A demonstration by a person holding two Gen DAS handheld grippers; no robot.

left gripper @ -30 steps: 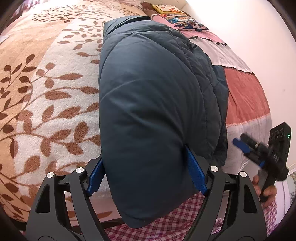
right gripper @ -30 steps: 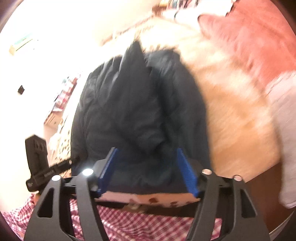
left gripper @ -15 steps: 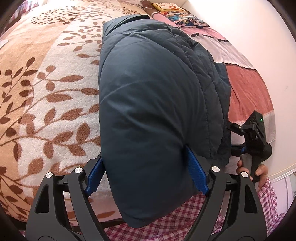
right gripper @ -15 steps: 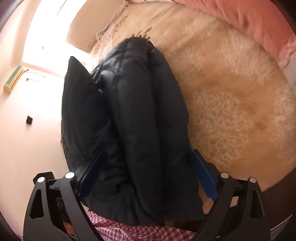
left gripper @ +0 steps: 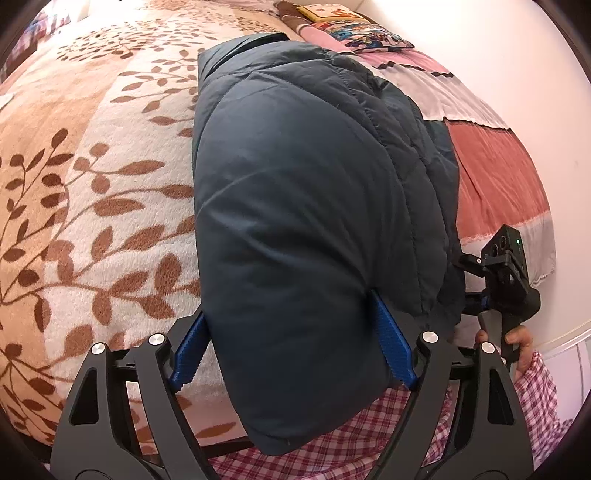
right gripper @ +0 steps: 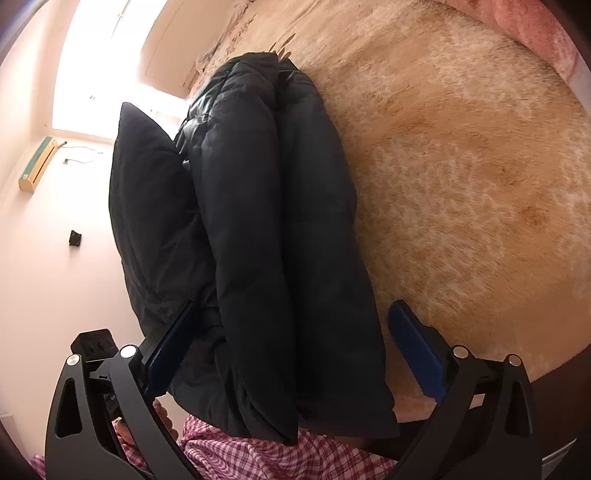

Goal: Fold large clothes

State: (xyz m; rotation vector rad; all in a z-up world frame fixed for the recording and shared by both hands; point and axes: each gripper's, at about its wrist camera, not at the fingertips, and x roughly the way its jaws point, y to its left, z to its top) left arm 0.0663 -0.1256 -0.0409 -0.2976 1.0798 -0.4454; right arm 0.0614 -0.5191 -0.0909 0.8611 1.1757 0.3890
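Observation:
A dark blue puffer jacket (left gripper: 295,206) lies folded in thick layers on the bed. My left gripper (left gripper: 295,343) has its jaws wide, one blue finger on each side of the jacket's near end. My right gripper (right gripper: 291,354) is turned on its side at the jacket's (right gripper: 266,229) right edge, its jaws wide around the stacked layers. It also shows in the left wrist view (left gripper: 506,280), at the jacket's right edge. Whether the pads press the fabric is not clear.
The bed carries a cream blanket with brown leaves (left gripper: 92,192) and a pink and red quilt (left gripper: 495,173) by the white wall. Pillows (left gripper: 362,33) lie at the far end. The person's checked shirt (left gripper: 369,435) is at the near edge.
My right gripper has swung in from the right, rolled onto its side and come around the jacket's layered edge. The left gripper has stayed at the near end.

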